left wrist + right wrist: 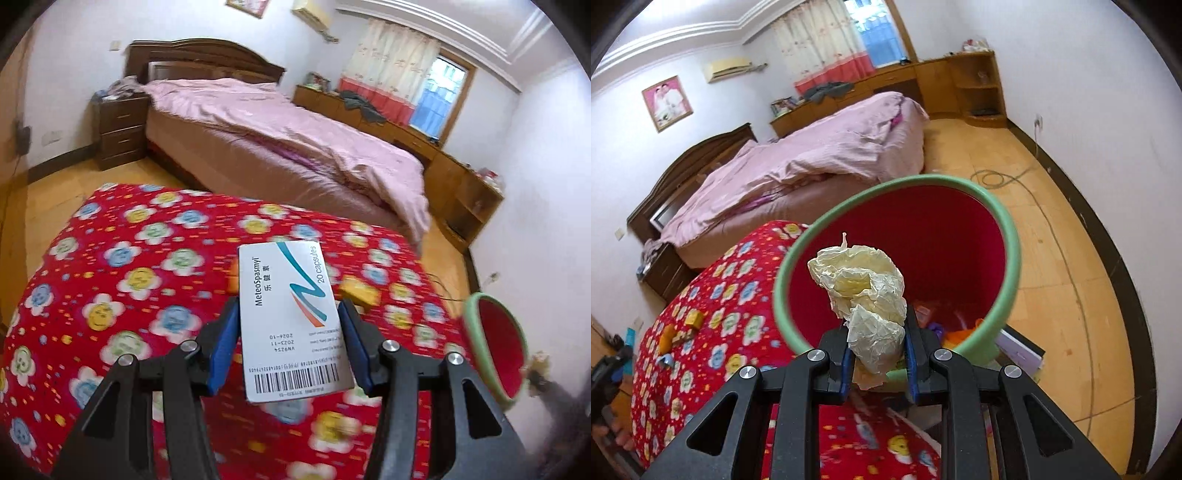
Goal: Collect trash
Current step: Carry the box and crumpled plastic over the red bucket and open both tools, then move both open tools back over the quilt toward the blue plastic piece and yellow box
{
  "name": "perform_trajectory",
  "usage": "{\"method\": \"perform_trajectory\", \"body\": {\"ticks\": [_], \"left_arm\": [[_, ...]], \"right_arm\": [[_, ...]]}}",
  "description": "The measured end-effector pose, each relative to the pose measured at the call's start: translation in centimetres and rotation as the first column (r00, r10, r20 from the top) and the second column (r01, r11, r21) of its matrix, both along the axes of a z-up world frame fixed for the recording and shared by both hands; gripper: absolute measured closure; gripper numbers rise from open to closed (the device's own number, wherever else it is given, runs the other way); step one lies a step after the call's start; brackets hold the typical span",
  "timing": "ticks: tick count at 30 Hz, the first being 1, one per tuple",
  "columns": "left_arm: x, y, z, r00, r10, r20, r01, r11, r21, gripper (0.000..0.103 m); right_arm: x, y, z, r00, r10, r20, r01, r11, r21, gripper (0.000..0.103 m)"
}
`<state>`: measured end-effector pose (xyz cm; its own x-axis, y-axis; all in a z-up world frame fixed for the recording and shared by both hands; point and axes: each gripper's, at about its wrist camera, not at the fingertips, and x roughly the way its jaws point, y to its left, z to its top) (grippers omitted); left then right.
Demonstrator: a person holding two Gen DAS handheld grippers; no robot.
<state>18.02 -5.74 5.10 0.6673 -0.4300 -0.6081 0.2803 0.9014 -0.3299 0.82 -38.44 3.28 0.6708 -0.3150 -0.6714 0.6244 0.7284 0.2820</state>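
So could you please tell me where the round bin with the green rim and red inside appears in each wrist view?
Left wrist: the round bin with green rim sits at the right edge.
Right wrist: it fills the centre, behind the held crumpled paper.
Shared landmark: the red flowered cloth.

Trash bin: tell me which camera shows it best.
The right wrist view. The trash bin fills the centre there, green rim and red inside with litter at the bottom, behind the crumpled paper in the right gripper. The left wrist view catches it only at its right edge.

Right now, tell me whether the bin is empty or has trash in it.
Not empty: the bin already has orange and purple scraps lying at its bottom.
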Motion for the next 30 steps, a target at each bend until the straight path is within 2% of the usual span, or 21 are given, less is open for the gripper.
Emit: {"method": "perform_trajectory", "body": {"ticks": [8,18,20,22,25,30], "left_arm": [[-3.3,-7.7,2.0,0.985,-0.171,-0.008,0.171,0.985,-0.006,0.049],[-6.1,-20.0,2.0,0.927,-0.375,-0.021,0.376,0.927,0.018,0.049],[-6.3,-22.3,1.6,0.914,-0.404,-0.027,0.405,0.914,0.030,0.049],[-6.4,-24.6,1.0,0.901,-0.432,-0.039,0.434,0.900,0.035,0.049],[-6.8,-26.9,0.4,0.887,-0.459,-0.049,0.461,0.886,0.045,0.049],[-7.0,-29.2,-0.3,0.875,-0.481,-0.055,0.484,0.870,0.093,0.042]], "right_arm": [[-0.3,-2.9,-1.3,1.000,0.025,0.016,-0.026,0.999,0.045,0.078],[0.4,-5.2,-1.6,0.996,0.085,0.031,-0.086,0.996,0.021,0.073],[0.5,-5.2,-1.6,0.994,0.101,0.031,-0.102,0.995,0.021,0.068],[0.4,-5.6,-1.6,0.993,0.110,0.042,-0.111,0.994,0.023,0.056],[0.2,-6.1,-1.5,0.993,0.112,0.044,-0.113,0.993,0.033,0.047],[-0.2,-6.2,-1.3,0.991,0.131,0.036,-0.132,0.990,0.040,0.046]]}}
